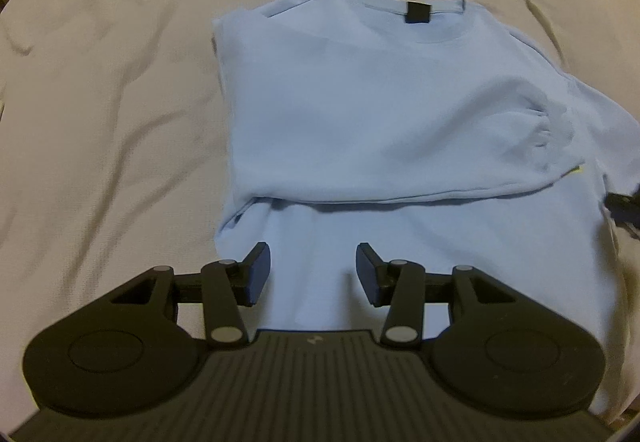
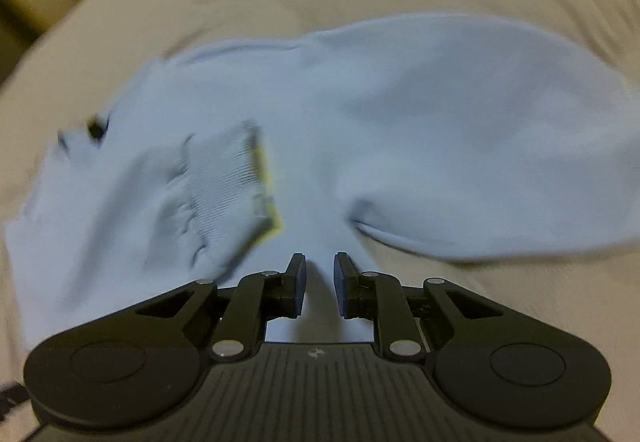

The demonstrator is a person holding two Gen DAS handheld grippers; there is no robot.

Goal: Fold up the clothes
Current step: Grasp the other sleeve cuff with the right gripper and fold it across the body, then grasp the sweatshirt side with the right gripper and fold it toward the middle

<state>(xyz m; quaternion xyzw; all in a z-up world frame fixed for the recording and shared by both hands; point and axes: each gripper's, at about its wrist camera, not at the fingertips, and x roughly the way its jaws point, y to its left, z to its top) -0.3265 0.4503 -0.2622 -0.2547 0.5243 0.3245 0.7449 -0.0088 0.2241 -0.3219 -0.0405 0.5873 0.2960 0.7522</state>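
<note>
The left hand-held gripper (image 1: 312,269) is held low over the lower part of one pale blue sweatshirt (image 1: 360,113), its jaws spread wide with nothing between them; the right hand-held gripper (image 2: 320,284) is seen at the garment's edge, its fingers drawn near to each other with blue fabric lying in the narrow gap, though whether the cloth is truly pinched cannot be told; the right wrist view is blurred. The sweatshirt is laid on a cream bedsheet (image 1: 100,101), one sleeve (image 1: 440,161) folded across the chest with its ribbed cuff (image 1: 556,133) toward the right; in the left wrist view the collar (image 1: 400,17), marked by a single black tag (image 1: 418,12), is pointed away from the camera, the long axis running from near to far.
</note>
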